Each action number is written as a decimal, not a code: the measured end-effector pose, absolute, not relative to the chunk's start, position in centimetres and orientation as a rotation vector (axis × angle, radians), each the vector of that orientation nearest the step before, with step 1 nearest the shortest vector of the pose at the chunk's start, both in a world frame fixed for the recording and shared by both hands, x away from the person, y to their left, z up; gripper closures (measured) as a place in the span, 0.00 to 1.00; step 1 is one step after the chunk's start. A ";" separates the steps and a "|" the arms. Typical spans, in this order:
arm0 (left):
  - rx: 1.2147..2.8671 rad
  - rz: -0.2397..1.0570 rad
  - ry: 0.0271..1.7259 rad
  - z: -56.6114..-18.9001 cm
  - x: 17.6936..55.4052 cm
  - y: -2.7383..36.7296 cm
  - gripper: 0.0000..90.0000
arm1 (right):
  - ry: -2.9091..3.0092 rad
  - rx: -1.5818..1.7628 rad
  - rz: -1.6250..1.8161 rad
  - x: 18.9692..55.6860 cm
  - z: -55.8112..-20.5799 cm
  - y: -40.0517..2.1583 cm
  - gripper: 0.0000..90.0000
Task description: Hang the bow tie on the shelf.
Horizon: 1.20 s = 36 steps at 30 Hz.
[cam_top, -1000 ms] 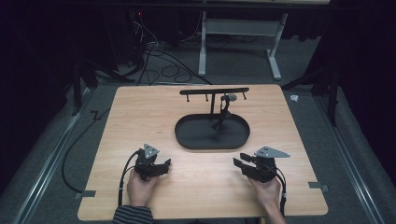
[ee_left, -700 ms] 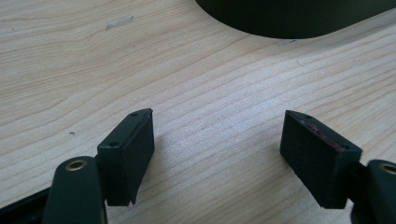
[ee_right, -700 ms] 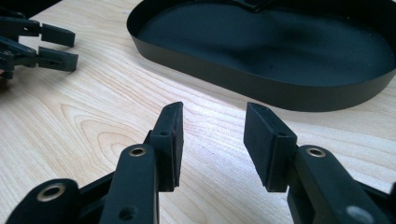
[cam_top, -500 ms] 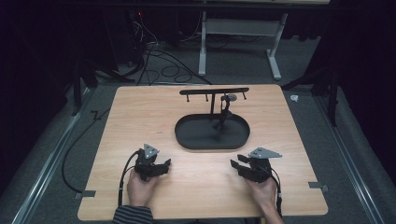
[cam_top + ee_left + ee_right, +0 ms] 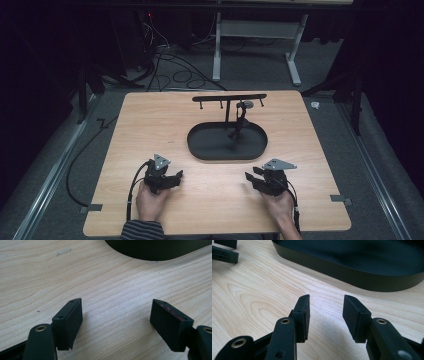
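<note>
Left hand-held gripper [image 5: 172,177] gapes wide; right hand-held gripper [image 5: 251,178] gapes narrower, both held low

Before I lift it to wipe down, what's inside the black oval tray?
Inside the black oval tray stands a post carrying a crossbar with hooks; one small dark item hangs there, too small to identify. The tabletop beneath the tray is covered.

One wooden table [image 5: 150,125] mid-frame, one black oval tray [image 5: 200,145] at centre, one black T-shaped stand [image 5: 227,98] rising from it, two handheld grippers, left gripper [image 5: 175,176] lower left, right gripper [image 5: 251,177] lower right, two hands holding them, two jaws each.
</note>
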State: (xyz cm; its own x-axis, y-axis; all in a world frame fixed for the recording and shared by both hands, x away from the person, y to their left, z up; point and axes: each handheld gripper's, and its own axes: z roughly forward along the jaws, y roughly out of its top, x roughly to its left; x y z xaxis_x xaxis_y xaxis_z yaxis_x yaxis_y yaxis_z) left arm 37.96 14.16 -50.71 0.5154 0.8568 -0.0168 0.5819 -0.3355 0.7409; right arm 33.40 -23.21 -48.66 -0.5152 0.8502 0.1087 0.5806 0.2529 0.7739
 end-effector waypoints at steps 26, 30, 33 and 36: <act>2.050 0.497 1.170 -50.7 38.0 14.2 0.30 | 2.226 1.310 1.084 33.8 -49.5 -22.4 0.63; 2.050 0.498 1.170 -50.7 38.0 14.2 0.30 | 2.236 1.303 1.070 33.8 -49.8 -22.3 0.62; 2.050 0.498 1.170 -50.7 38.0 14.2 0.30 | 2.253 1.302 1.052 33.9 -50.0 -22.1 0.61; 2.050 0.498 1.170 -50.7 38.0 14.2 0.30 | 2.253 1.295 1.055 33.8 -50.2 -22.1 0.60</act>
